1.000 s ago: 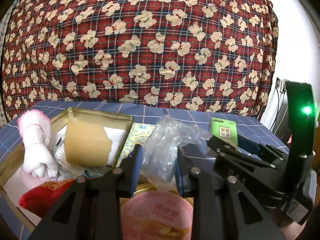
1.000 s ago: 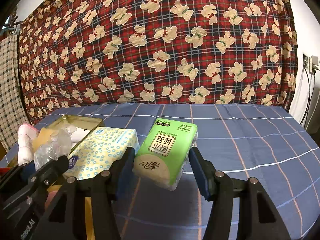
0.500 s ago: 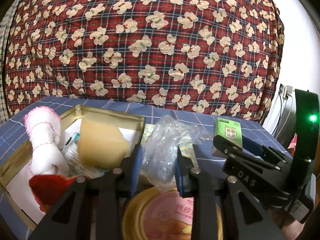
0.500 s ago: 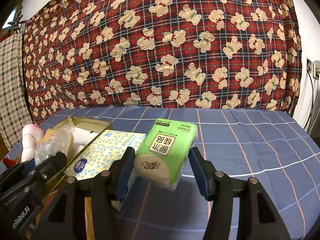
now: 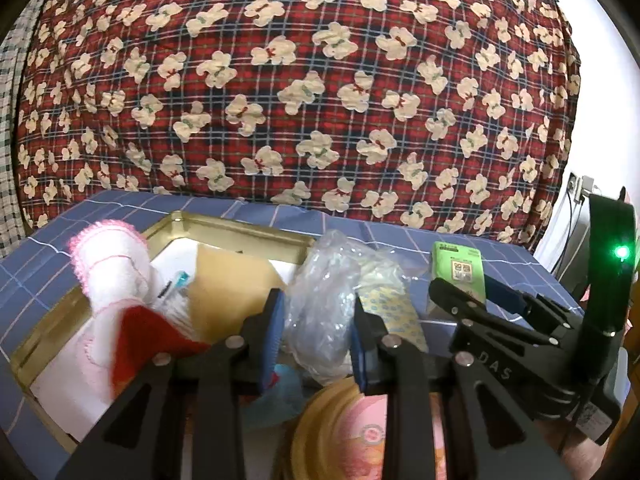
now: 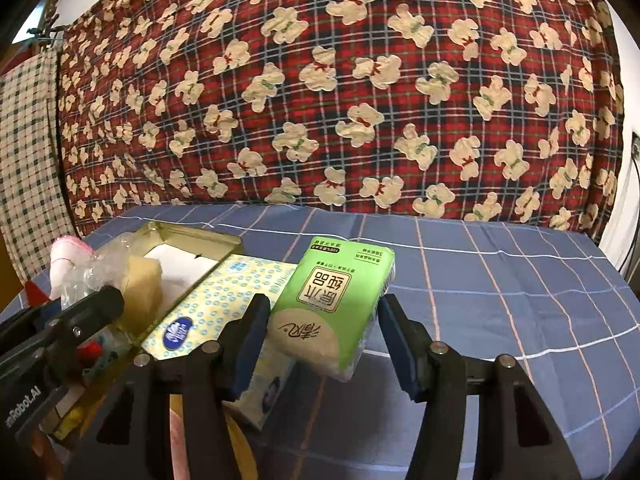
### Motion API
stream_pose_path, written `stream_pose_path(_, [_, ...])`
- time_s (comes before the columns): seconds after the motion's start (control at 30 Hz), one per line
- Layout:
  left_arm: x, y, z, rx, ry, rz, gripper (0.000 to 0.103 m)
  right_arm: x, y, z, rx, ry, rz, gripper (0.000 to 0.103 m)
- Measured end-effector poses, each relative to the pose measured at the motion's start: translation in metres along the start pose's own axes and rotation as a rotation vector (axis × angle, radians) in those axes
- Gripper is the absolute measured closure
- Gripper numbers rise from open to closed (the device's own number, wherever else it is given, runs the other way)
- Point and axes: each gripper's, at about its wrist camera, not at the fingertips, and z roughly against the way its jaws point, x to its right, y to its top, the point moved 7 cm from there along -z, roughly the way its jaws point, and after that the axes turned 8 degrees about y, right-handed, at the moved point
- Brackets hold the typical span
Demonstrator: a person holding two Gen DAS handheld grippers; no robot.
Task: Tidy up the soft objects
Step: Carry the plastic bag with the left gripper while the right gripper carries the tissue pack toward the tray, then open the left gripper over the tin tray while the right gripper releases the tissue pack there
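I hold a gripper in each hand over a surface covered in blue checked cloth (image 6: 500,280), with a red plaid bear-print blanket (image 5: 300,80) hanging behind it.

My left gripper (image 5: 316,340) has its jaws pinching a crumpled clear plastic bag (image 5: 332,300), and both blue pads press into it. The bag hangs at the right edge of an open gold tin (image 5: 240,230). The tin already holds a pink-and-white cloth (image 5: 112,268), a tan sponge-like block (image 5: 232,288) and something red (image 5: 144,340).

My right gripper (image 6: 320,344) has its jaws closed on a green tissue pack (image 6: 340,304), lifted and tilted above the cloth. A yellow dotted tissue pack (image 6: 216,308) lies just beside it, against the tin's near side.

What could go wrong, as I judge it:
- The bag is slippery and springy, so it may slide from the pads or puff back out over the tin's rim once let go.
- The tin looks crowded, and pushing the bag in could knock the cloth or the block out.
- The green pack is gripped near its lower end, so it could pivot or drop.
- My two grippers sit close together, side by side, and could collide.

Both grippers point forward and slope gently downward. The right one is near the left one's right side.
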Motion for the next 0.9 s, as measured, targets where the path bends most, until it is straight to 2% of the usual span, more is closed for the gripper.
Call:
stream_pose_path(0.23, [-0.022,0.009,0.004,-0.002,0.031,0.009,0.075,-0.021,0.021,0.004,0.014,0.076,-0.002,0.044])
stream_pose_path(0.57, [-0.064,0.021,0.018,0.001,0.116,0.012,0.074,-0.091,0.055,0.003,-0.004,0.2,0.064,0.044])
stream_pose_path(0.73, [-0.089,0.021,0.02,-0.01,0.172,0.029,0.074,-0.12,0.055,-0.01,-0.054,0.211,0.101,0.044])
stream_pose_path(0.9, [-0.114,0.016,0.016,-0.036,0.22,0.052,0.074,-0.135,0.04,-0.03,-0.148,0.214,0.119,0.044])
